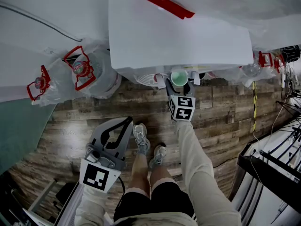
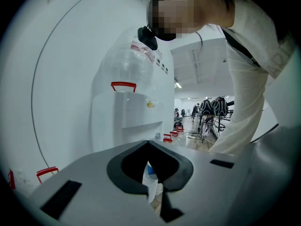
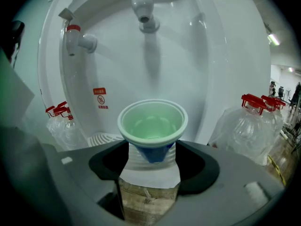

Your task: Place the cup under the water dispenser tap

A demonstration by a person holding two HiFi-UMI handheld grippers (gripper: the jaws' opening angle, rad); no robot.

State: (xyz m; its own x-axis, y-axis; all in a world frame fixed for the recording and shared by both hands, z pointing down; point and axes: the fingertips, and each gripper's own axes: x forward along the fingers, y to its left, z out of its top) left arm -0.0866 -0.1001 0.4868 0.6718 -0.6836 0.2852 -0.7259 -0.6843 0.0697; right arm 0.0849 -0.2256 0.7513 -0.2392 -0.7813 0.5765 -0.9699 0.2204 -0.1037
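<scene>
Releasing the cup [image 3: 153, 124], set under the tap [image 3: 143, 13] between the parted jaws of our right gripper [image 3: 151, 149], we next need a straight withdrawal without tipping it; our left gripper [image 2: 148, 145] is closed, empty.

Cup upright beneath the dispenser tap

The cup [image 3: 151, 126], blue outside with a white rim and a pale green inside, stands upright between the parted jaws of the right tool [image 3: 150, 149], whose pads are clear of its sides. The white tap [image 3: 142, 8] hangs directly above its mouth, well apart. The cup's base is hidden.
</scene>
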